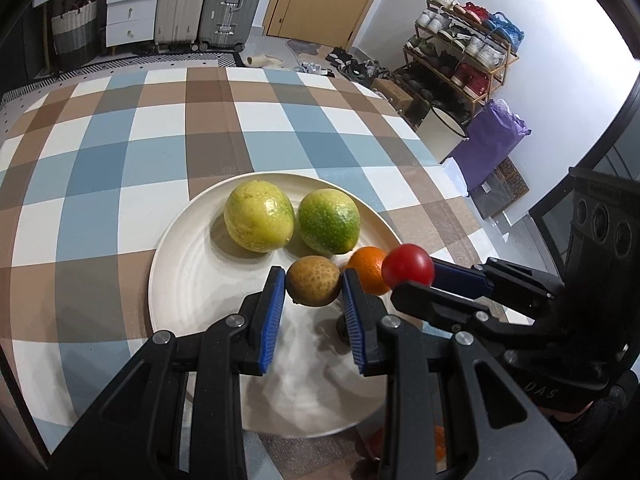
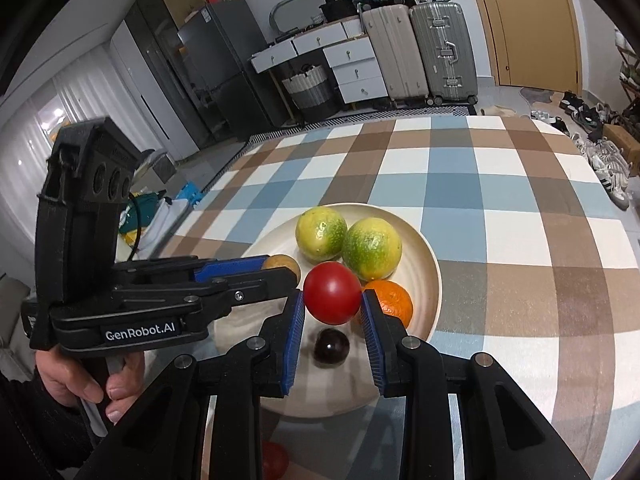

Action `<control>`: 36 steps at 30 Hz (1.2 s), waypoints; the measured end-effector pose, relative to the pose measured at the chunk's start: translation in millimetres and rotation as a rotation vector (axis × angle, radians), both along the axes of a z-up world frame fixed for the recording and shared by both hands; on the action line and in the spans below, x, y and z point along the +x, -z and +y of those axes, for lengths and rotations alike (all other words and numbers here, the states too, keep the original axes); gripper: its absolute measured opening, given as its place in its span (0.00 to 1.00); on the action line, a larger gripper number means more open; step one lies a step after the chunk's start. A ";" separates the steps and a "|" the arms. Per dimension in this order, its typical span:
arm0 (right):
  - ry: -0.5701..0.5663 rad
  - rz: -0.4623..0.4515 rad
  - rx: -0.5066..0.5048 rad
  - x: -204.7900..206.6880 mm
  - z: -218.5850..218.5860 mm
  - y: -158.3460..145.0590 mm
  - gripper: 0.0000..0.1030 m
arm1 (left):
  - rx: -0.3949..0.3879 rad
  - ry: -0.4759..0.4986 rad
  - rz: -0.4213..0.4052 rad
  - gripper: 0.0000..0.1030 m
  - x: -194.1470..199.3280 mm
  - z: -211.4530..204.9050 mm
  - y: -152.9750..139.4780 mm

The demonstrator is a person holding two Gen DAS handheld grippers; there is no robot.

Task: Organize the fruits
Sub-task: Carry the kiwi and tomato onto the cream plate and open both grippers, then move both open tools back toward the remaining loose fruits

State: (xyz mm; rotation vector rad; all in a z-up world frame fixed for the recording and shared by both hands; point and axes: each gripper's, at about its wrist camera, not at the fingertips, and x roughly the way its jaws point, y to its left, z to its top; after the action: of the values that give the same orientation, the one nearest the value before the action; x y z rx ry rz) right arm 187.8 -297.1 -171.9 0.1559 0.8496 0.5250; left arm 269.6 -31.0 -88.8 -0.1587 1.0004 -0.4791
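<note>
Over the white plate (image 1: 180,280), the left gripper (image 1: 313,292) squeezes a small bumpy brown fruit (image 1: 314,280), and the right gripper (image 2: 333,304) squeezes a shiny round red tomato (image 2: 332,292), near two green-yellow fruits (image 1: 260,216).

Plate (image 1: 176,280) sits on the checked tablecloth (image 1: 120,152), two passion fruits (image 1: 259,216) side by side at its far part. Nearer, left gripper (image 1: 313,285) holds a longan (image 1: 313,286) and right gripper (image 2: 333,300) a tomato (image 2: 332,298) over the plate, an orange (image 2: 394,304) just right, a dark plum (image 2: 331,346) below.

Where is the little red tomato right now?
The red tomato is pinched in the right gripper, held above the cream plate, just in front of the orange.
</note>
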 end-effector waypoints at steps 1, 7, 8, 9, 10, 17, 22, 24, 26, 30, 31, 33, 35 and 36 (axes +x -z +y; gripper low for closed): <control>0.000 -0.001 -0.018 1.3 1.1 1.6 0.29 | -0.002 -0.001 0.000 0.25 0.9 0.5 0.4; -0.011 0.004 -0.040 5.9 4.5 7.8 0.29 | -0.005 0.018 0.017 0.25 7.8 -4.1 7.2; -0.016 0.004 -0.038 6.1 5.5 8.3 0.29 | -0.008 0.018 0.023 0.25 9.0 -4.3 8.8; -0.021 0.004 -0.038 5.5 6.7 8.3 0.29 | -0.009 0.017 0.027 0.25 9.3 -4.5 9.9; -0.024 0.004 -0.039 5.6 7.6 8.8 0.29 | -0.009 0.015 0.029 0.25 10.1 -4.3 11.0; -0.020 0.001 -0.030 7.9 7.9 10.4 0.29 | -0.005 0.023 0.036 0.25 12.9 -9.2 11.9; -0.011 -0.031 -0.008 4.8 4.1 3.9 0.40 | -0.002 0.019 0.023 0.26 11.5 -9.4 7.1; -0.010 -0.049 -0.005 1.7 2.7 0.4 0.42 | -0.008 0.018 0.028 0.26 10.1 -8.3 6.5; -0.010 -0.063 -0.001 -1.4 1.1 -2.4 0.42 | -0.010 0.013 0.029 0.26 8.7 -6.3 5.3; -0.003 -0.073 0.004 -5.7 -1.7 -6.0 0.43 | -0.008 0.003 0.027 0.26 3.9 -2.1 2.3; -0.001 -0.077 0.004 -7.4 -2.0 -7.2 0.43 | -0.006 0.002 0.025 0.26 2.0 -1.2 1.2; 0.003 -0.084 0.003 -10.0 -2.3 -9.0 0.43 | -0.003 -0.002 0.019 0.26 -2.5 0.4 -1.2; 0.009 -0.091 0.007 -12.9 -3.2 -10.9 0.43 | -0.002 -0.005 0.016 0.26 -6.5 2.1 -3.1; 0.013 -0.094 0.010 -14.5 -3.9 -11.9 0.43 | 0.000 -0.007 0.013 0.26 -8.6 2.8 -4.3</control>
State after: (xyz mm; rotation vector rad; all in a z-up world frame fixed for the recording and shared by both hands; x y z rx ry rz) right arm 173.3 -301.0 -160.1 0.1449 0.7538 0.5203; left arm 261.0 -28.1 -84.5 -0.1652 1.0121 -0.4721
